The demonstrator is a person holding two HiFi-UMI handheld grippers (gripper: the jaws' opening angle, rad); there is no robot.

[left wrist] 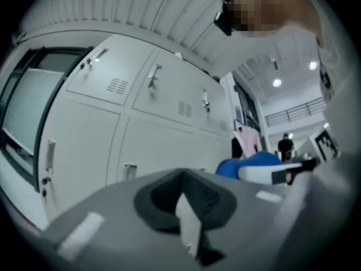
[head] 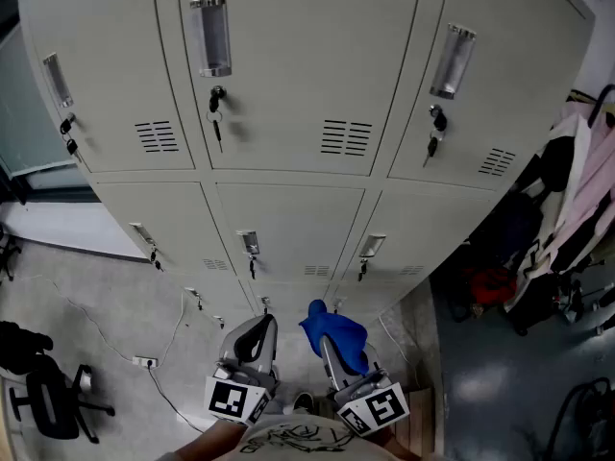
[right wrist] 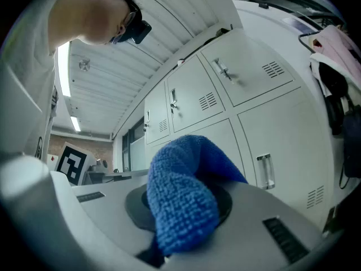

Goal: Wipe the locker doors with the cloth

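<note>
A bank of pale grey locker doors (head: 288, 75) fills the head view, each with a handle, a key and vent slots. My right gripper (head: 338, 346) is held low near my body, short of the lockers, shut on a blue cloth (head: 334, 332) that bunches out of its jaws. The same blue cloth (right wrist: 183, 199) fills the middle of the right gripper view, with the locker doors (right wrist: 248, 112) behind it. My left gripper (head: 252, 337) is beside the right one, shut with nothing in it. The left gripper view shows the lockers (left wrist: 141, 123) and the blue cloth (left wrist: 248, 164).
Clothes and bags hang on a rack (head: 577, 200) at the right of the lockers. A black office chair (head: 48, 392) stands at the lower left, with a cable and power strip (head: 144, 361) on the floor. A person (left wrist: 286, 145) stands far off in the room.
</note>
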